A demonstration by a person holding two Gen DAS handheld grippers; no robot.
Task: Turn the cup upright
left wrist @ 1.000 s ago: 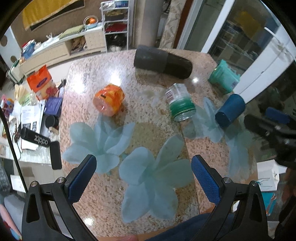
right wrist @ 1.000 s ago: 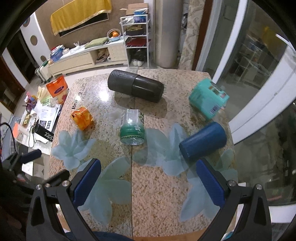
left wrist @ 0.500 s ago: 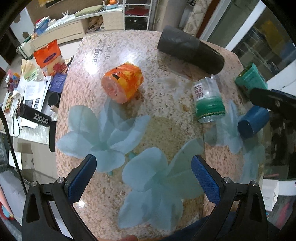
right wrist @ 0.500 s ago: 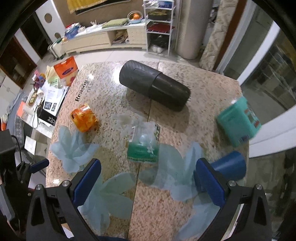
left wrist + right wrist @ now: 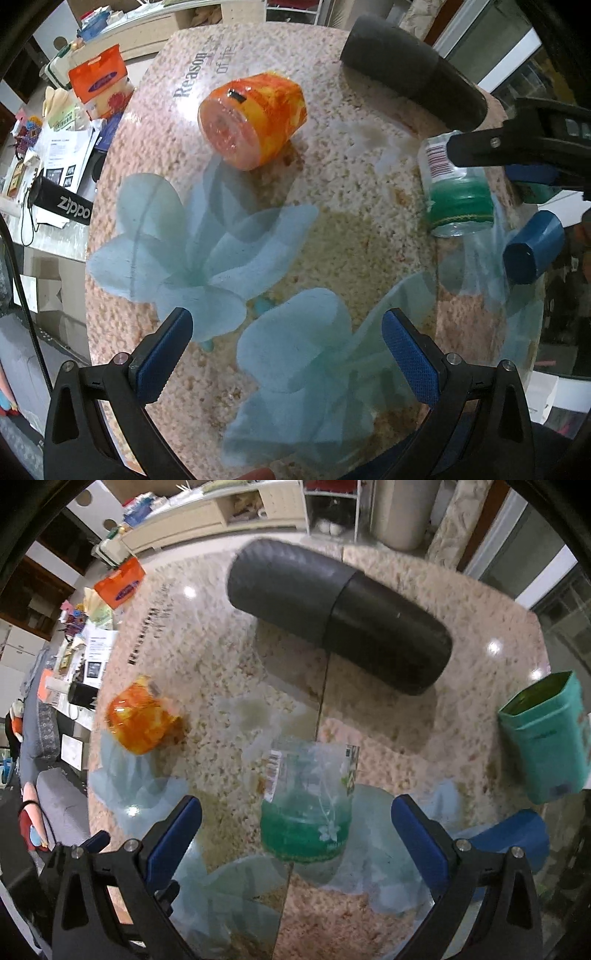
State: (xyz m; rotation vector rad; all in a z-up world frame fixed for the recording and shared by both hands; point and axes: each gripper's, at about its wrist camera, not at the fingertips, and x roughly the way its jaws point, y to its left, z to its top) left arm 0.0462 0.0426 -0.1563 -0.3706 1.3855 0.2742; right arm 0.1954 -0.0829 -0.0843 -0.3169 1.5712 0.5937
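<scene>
Here the right gripper [image 5: 295, 834] hangs low over the granite desk [image 5: 424, 746] with its jaws spread wide and nothing between them, lined up on the clear cup with the green band [image 5: 308, 805], which lies on its side near the desk's middle; which end is its mouth I cannot tell. The left gripper [image 5: 286, 349] is also wide and empty, above the pale blue flower print, facing the orange patterned cup [image 5: 253, 120], which lies tipped over well apart from the clear one. The step in hand looks like the approach to grasp the clear cup. To do it well, the pads should come down on either side of the barrel across its round section, not along its length, so the cup cannot roll away on the polished stone. Closing gently matters, since the thin clear wall will likely flex. Then turn it about the grip until the base meets the desk flat. The dark cylinder [image 5: 340, 613], the teal tin [image 5: 546, 738] and the blue cup [image 5: 513, 834] lie near, so keep the swing tight.
</scene>
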